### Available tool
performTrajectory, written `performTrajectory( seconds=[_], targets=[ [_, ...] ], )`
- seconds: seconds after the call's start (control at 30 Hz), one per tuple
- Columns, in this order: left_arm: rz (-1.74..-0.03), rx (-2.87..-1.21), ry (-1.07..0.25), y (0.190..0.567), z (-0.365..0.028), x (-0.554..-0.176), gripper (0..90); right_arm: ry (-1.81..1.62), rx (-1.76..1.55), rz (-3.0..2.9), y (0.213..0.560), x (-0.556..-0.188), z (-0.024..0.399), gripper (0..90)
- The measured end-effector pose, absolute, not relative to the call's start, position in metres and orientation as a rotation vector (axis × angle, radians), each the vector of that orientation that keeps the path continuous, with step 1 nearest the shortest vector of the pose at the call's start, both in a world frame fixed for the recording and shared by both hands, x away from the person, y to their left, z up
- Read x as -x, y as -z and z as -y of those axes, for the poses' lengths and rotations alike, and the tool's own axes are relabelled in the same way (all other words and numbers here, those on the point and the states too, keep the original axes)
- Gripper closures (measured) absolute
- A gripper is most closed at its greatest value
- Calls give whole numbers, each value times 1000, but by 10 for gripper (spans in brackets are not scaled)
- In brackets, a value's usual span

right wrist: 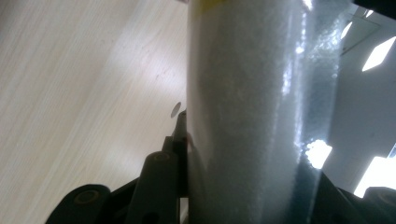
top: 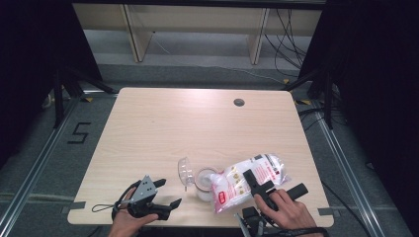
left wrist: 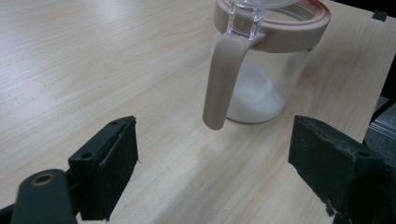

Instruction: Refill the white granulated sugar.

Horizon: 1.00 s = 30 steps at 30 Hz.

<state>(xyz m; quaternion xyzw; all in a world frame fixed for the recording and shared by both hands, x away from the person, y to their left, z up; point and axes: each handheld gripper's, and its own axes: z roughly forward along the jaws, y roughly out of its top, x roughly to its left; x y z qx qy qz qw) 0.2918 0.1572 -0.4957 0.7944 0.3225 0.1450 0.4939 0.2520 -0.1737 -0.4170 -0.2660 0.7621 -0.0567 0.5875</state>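
Right claw (top: 262,185) grips the tilted bag (top: 249,181) — left claw (top: 163,193) rests level, agape, facing the jar (left wrist: 268,65).

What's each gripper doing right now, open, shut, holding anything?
Left gripper: open, holding nothing, aimed at the jar.
Right gripper: shut on the bag, tipped over the jar.

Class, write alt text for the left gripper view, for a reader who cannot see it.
A clear plastic jar with a beige rim and handle, holding some white powder, stands on a light wooden table. The left tool faces it with both black jaws wide open and nothing between them.
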Motion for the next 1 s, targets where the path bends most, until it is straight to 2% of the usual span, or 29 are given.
performTrajectory(
  seconds=[1.0],
  targets=[
    [-762,-1938,-361,495,-158,-293,154,160,602,-1790,417,-246,176,716]
  ],
)
